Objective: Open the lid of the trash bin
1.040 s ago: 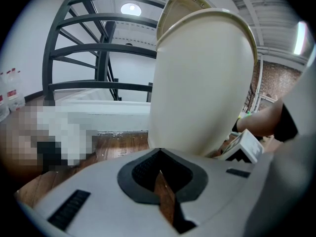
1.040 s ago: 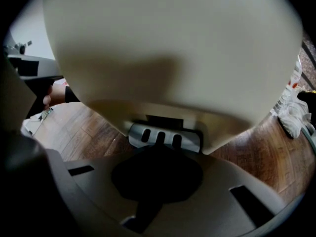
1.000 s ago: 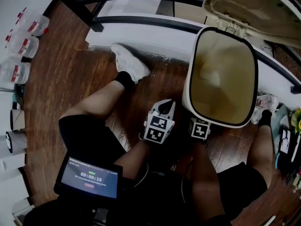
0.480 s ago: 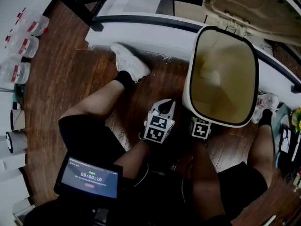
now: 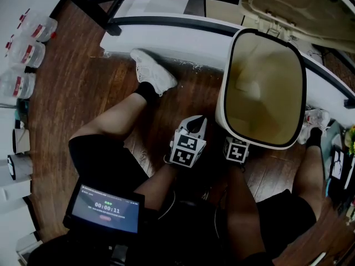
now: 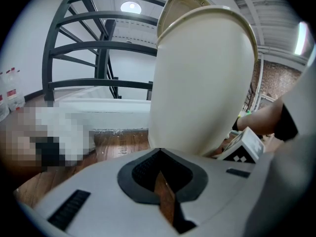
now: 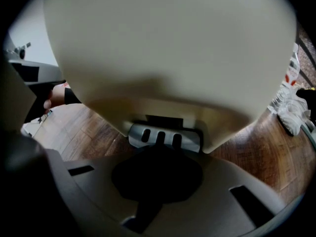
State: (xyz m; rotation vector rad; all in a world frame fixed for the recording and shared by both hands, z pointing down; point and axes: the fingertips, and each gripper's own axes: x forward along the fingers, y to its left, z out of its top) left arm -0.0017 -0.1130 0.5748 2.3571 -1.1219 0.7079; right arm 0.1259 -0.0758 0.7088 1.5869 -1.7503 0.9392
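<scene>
The right gripper [image 7: 159, 153] has its jaws together with nothing between them. The tips sit at the grey slotted pedal [image 7: 165, 137] under the front of the bin [image 5: 221, 112], and whether they bear on it I cannot tell for sure. The left gripper [image 6: 159, 163] is also closed and empty, with only a sliver of floor [image 5: 83, 93] showing through the slit. It hangs beside the right one, at its 9 o'clock in the head view, off the bin.

The lid [image 5: 299, 10] is already up, so the job looks all but done. To do the step well, I judge, the press should go straight down on the middle of the pedal. A slanted push could slide the tips off the smooth plate or nudge the light bin back.

The bin stands upright on the floor at 1 o'clock from the grippers, mouth facing up. The mouth's long axis runs 12 to 6. The lid is hinged at the 12 o'clock edge and stands raised, with its hollow underside turned toward 6.
</scene>
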